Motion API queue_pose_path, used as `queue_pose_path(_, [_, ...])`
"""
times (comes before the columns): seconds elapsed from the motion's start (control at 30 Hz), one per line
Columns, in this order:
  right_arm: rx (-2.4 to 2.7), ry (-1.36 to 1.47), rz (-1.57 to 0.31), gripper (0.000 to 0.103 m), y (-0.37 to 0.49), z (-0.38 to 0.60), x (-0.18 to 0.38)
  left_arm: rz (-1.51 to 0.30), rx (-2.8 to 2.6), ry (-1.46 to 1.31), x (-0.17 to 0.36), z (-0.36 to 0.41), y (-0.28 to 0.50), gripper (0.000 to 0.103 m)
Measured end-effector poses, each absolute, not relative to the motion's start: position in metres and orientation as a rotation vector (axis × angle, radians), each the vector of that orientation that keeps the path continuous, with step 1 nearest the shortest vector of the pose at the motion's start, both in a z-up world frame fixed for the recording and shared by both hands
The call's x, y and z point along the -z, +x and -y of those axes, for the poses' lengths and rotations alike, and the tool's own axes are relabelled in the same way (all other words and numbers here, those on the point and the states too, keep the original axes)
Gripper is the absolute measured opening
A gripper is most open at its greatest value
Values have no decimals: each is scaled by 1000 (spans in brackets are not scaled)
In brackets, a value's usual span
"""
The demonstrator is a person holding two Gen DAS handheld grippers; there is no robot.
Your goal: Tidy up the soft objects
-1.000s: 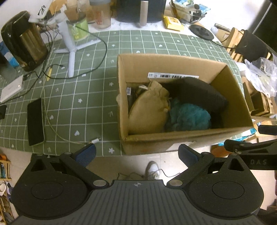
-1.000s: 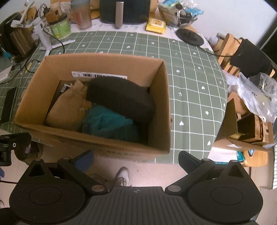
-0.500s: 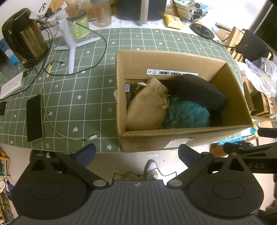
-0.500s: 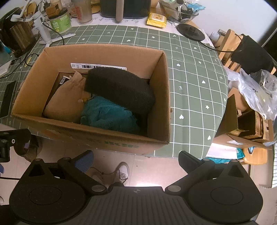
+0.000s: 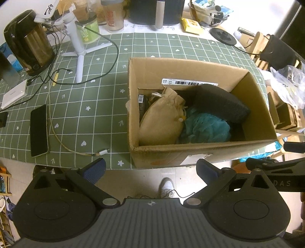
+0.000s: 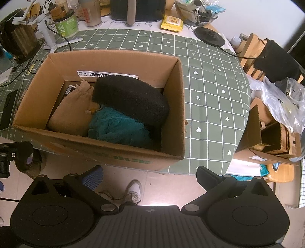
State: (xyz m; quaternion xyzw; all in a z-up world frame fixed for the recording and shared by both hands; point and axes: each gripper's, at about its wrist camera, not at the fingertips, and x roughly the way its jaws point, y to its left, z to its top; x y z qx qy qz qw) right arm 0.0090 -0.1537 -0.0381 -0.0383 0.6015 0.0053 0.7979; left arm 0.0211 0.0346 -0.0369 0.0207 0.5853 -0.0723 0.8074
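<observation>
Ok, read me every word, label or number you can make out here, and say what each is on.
"DAS": black right tongs' body, cut off by the frame edge.
"C3": white barcode sticker inside the brown cardboard box; the rest is too small.
Green print on the box front, green tub label, tumbler's red lettering: too blurred.

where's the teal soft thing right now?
Inside the cardboard box, in both wrist views: the teal bundle lies against the near wall, with the tan drawstring pouch on its left and the black foam piece lying partly over it behind.
</observation>
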Motion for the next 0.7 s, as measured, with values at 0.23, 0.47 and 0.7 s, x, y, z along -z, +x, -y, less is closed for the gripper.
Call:
queue_pose_path(0.23, [-11, -84, -1290, 103, 10, 152, 37, -1252, 149, 43, 36, -37, 22, 103])
queue_pose_path(0.47, [-10, -85, -1290, 103, 10, 152, 37, -1246, 142, 47, 35, -38, 21, 103])
queue_pose_path(0.7, [-1, -85, -1284, 103, 9, 151, 34, -1243, 147, 51, 35, -37, 22, 103])
